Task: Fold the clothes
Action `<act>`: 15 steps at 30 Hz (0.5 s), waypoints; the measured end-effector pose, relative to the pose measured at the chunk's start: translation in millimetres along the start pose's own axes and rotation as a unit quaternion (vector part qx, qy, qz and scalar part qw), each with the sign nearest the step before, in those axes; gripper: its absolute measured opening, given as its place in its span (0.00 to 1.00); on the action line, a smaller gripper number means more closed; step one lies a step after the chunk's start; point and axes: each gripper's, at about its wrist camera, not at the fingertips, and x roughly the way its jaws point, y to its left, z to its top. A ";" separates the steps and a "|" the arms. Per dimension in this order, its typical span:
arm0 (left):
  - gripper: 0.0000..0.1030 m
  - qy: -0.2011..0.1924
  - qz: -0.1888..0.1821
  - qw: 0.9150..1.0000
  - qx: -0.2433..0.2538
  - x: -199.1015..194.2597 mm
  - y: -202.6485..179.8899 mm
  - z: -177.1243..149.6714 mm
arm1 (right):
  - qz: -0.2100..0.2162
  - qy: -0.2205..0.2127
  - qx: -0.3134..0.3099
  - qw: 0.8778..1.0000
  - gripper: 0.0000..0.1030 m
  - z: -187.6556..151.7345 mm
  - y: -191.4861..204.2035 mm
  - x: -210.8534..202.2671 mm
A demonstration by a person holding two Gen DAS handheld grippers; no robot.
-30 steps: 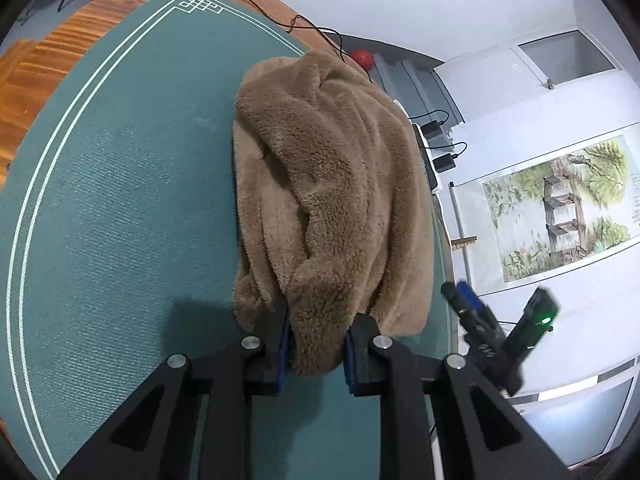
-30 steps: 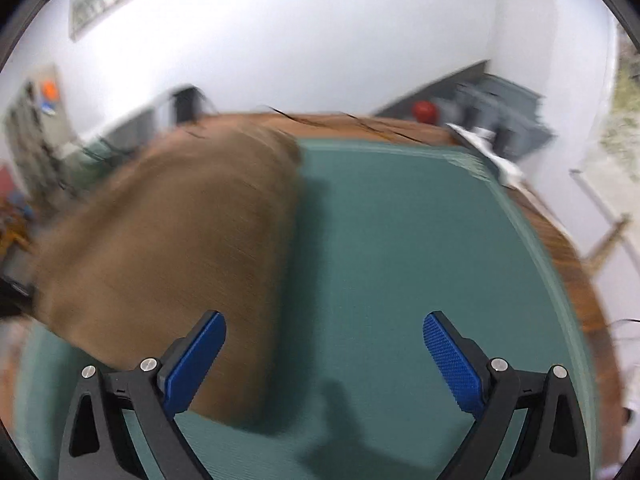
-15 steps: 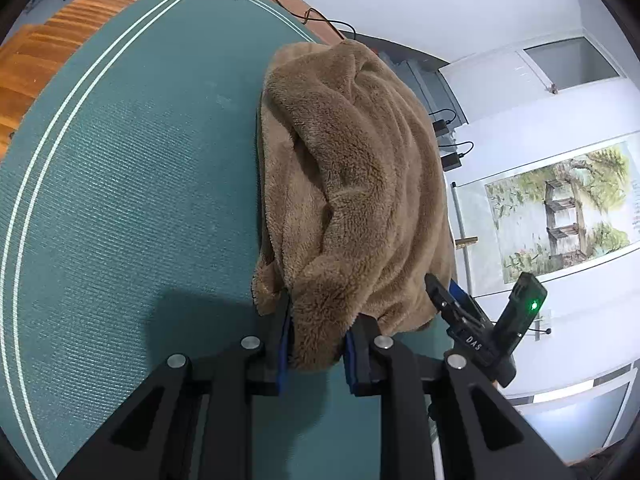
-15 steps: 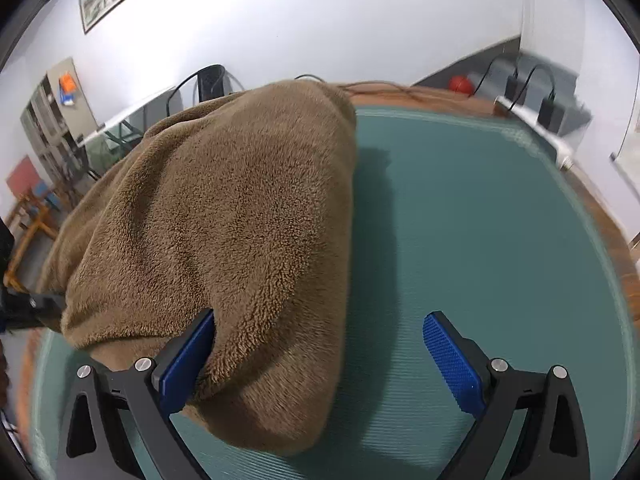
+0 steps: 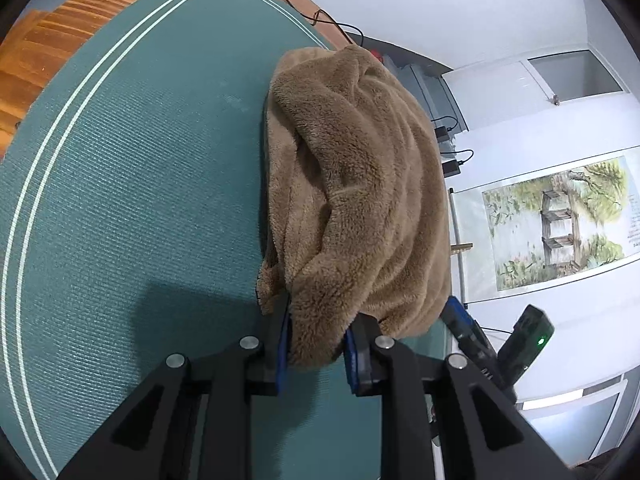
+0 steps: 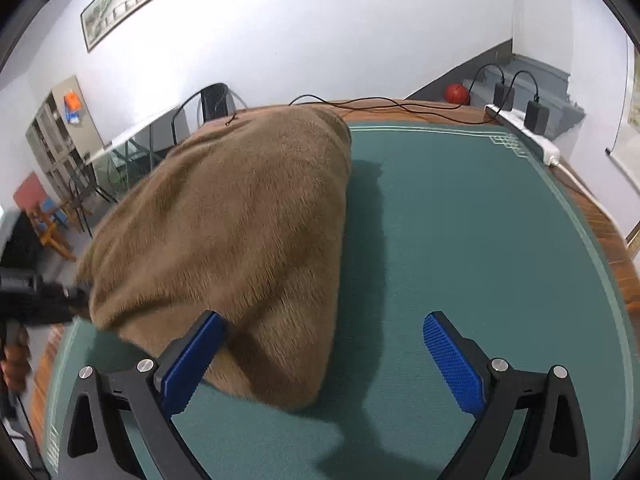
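Nearby, power strip [image 6: 532, 138] — basketball [image 6: 456, 93], cables [image 6: 360, 103]

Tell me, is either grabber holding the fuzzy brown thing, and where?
The left gripper pinches the brown fleece garment by a bunched edge nearest it. The right gripper is open, holding nothing.

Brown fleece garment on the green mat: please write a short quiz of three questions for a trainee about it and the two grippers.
1. True or false: the left gripper is shut on the brown fleece garment.
2. The right gripper is: A) open, B) shut on the garment, C) out of view.
3. Fill in: the garment lies on a green ____.

Key: 1 true; 2 A; 3 mat.
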 end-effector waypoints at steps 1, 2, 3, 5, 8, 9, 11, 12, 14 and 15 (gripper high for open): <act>0.24 0.001 -0.002 1.000 -0.002 -0.9 1.8 0.2 | -0.018 0.014 -0.012 1.000 0.98 -3.5 -0.1 6.9; 0.24 0.002 -0.002 1.000 -0.003 -1.1 2.6 0.2 | -0.026 0.023 -0.016 0.999 0.98 -5.4 -1.8 13.0; 0.24 0.002 -0.002 1.000 -0.002 -0.9 2.2 -0.1 | -0.022 0.026 -0.010 0.999 0.98 -5.7 -5.9 17.4; 0.24 0.002 0.003 1.000 0.002 -1.7 2.6 -0.9 | -0.020 0.030 0.000 0.999 0.98 -4.5 -10.9 22.9; 0.25 -0.003 0.021 1.000 0.013 -0.9 1.3 -0.7 | -0.038 0.033 -0.016 0.999 0.98 -9.5 -10.0 25.5; 0.26 -0.003 0.023 1.000 0.015 -0.9 1.0 -1.0 | -0.043 0.038 -0.014 0.998 0.98 -12.0 -12.9 26.9; 0.34 0.000 0.038 0.999 0.031 -0.6 -5.4 -1.8 | -0.045 0.052 0.002 0.998 0.98 -16.1 -21.7 27.4; 0.38 0.001 0.058 0.997 0.048 -1.2 -12.5 -2.3 | -0.036 0.054 0.011 0.998 0.98 -16.6 -23.9 23.2; 0.78 -0.009 0.104 0.992 0.077 -4.4 -27.5 -3.6 | -0.024 0.049 0.021 0.998 0.98 -15.1 -26.5 12.1; 0.84 -0.021 0.128 0.987 0.091 -7.4 -36.3 -4.5 | -0.022 0.039 0.017 0.999 0.98 -11.2 -24.8 4.7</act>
